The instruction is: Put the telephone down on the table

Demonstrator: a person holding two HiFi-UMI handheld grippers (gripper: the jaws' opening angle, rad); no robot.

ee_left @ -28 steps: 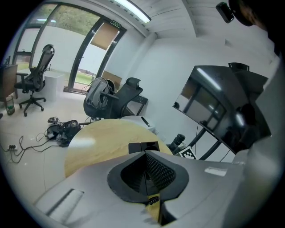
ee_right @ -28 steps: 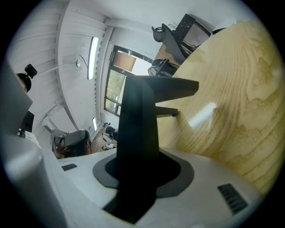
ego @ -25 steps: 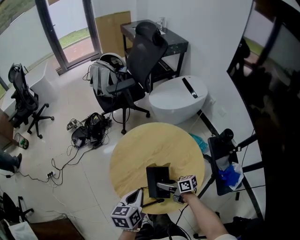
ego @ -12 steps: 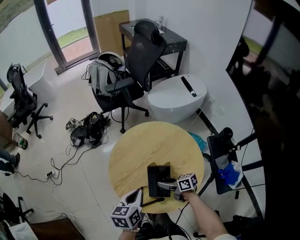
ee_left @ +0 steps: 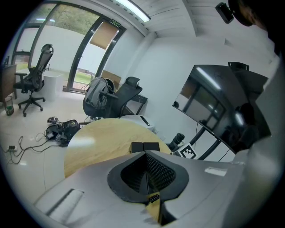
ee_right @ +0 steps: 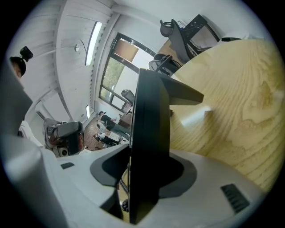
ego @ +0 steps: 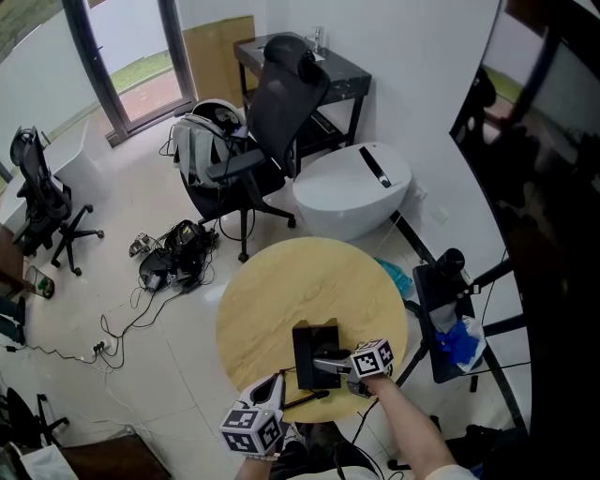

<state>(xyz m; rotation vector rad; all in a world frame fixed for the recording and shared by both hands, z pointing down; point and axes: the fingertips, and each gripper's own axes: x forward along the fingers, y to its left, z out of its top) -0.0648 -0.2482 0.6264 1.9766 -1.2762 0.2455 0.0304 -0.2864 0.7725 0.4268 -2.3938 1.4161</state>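
daylight comes in through the glass doors (ego: 141,66) at the head view's top left and leaves the pale floor (ego: 131,187) bright and evenly lit. that view's right side is dim where a black screen (ego: 553,187) stands. shadows around the bench (ego: 281,300) are soft. in the left gripper view a ceiling strip light (ee_left: 133,10) glows and a pale glare patch lies on the bench top. both gripper views bend strongly toward black corners. in the right gripper view the close telephone (ee_right: 149,147) is a dark, slightly soft slab.
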